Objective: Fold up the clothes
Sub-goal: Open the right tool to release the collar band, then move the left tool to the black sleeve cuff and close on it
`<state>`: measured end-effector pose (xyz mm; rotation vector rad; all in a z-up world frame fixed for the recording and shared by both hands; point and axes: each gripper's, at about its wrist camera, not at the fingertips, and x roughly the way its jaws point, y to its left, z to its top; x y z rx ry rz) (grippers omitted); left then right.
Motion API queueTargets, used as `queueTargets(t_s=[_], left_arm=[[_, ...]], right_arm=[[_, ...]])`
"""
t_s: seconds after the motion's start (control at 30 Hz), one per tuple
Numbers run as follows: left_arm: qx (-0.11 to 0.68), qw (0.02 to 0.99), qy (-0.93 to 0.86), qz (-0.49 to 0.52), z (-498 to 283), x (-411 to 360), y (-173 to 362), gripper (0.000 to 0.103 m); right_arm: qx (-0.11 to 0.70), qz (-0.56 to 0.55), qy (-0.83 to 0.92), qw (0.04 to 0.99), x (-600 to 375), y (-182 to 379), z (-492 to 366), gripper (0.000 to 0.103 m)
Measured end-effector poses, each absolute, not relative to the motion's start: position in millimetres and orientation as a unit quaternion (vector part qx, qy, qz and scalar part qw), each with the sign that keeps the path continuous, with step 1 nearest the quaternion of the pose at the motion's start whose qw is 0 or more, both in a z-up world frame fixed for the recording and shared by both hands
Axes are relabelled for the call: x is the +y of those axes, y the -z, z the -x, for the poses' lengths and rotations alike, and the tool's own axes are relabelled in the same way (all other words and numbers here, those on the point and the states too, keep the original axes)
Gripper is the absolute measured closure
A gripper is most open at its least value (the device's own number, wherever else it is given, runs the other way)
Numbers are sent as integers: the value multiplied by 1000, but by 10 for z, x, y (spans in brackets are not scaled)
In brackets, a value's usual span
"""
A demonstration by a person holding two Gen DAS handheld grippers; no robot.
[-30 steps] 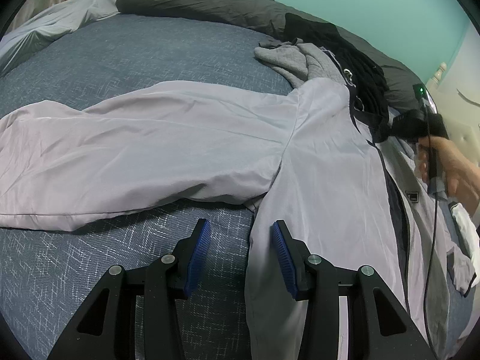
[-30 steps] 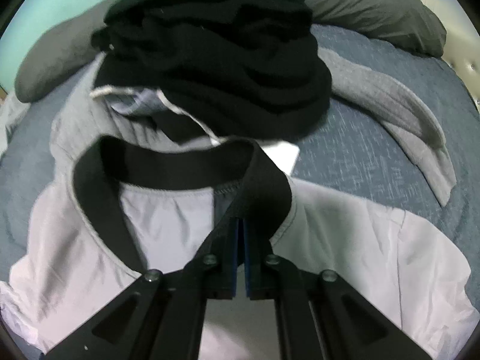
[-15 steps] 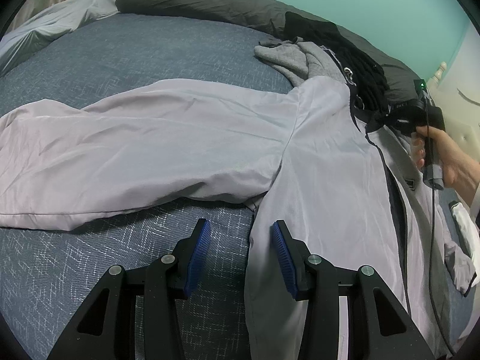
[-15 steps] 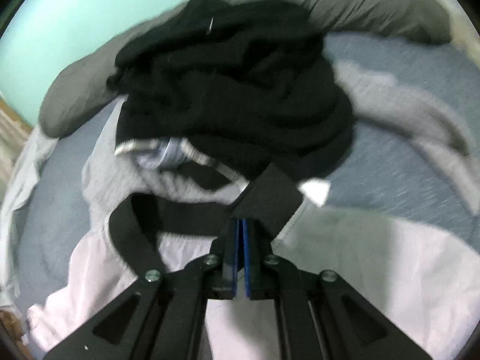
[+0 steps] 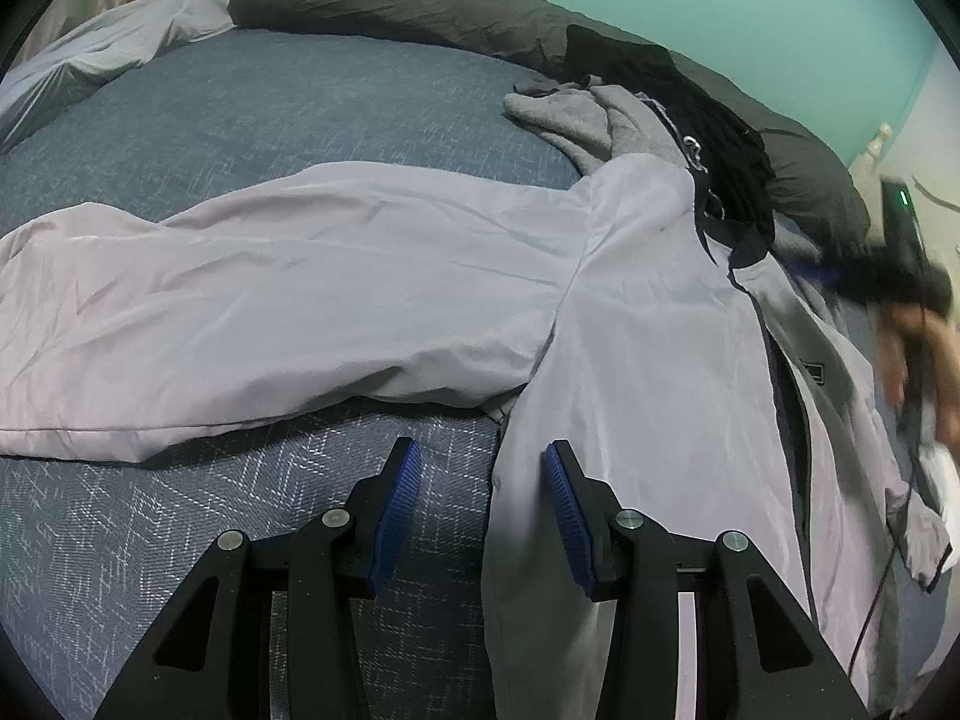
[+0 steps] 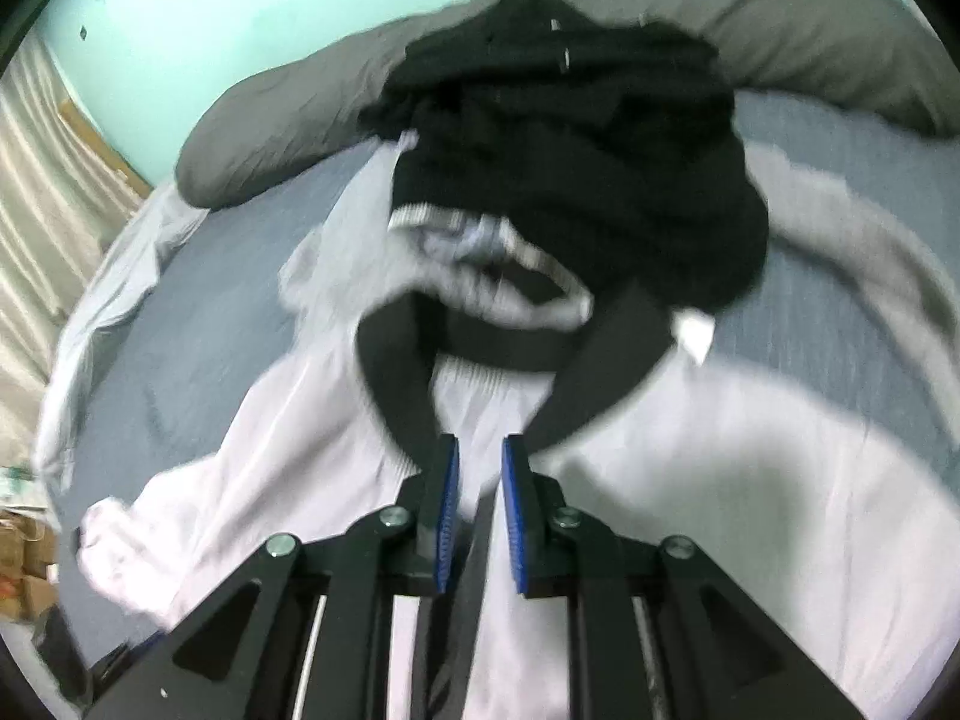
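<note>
**A:** Where is the garment now?

**B:** The light grey jacket point(image 5: 648, 360) lies spread on the bed point(image 5: 240, 138), front side up, with one sleeve point(image 5: 270, 300) stretched out flat to the side. Its black collar point(image 6: 408, 372) points toward a heap of black clothes point(image 6: 570, 168) and a grey sweater point(image 5: 576, 120) near the dark pillow point(image 5: 390, 0).

**A:** And the two tools?

**B:** The left gripper point(image 5: 480, 504) hovers low at the side edge of the jacket body, below the armpit. Its jaws stand wide and hold nothing. The right gripper point(image 6: 480, 510) is just under the collar, over the front opening. Its jaws are narrow, with a small gap between the blue pads point(image 6: 447, 510), and I see no cloth caught there. The picture is blurred, so the hand seems to be in motion.

**A:** Which step is this, you think?

**B:** I judge it is the laying out and straightening of the jacket, before any fold is made. No fold is visible; the sleeve and the body lie in one layer.

**A:** What does the next move need?

**B:** Probably a grip on the thin, slippery cloth, at the sleeve or at the side edge. The jaws must pinch only the wanted layer and carry it over without dragging the rest of the jacket.
</note>
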<state>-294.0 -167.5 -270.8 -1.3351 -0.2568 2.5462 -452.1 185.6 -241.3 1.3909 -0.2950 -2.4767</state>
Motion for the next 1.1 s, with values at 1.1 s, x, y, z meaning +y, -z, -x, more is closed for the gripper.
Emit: queueTargets(t_s=[1.1], left_arm=[[-59,136,-885,442,2803,-1535,2664,55]], right_arm=[[-216,-436,855,178,1920,2708,2307,83]])
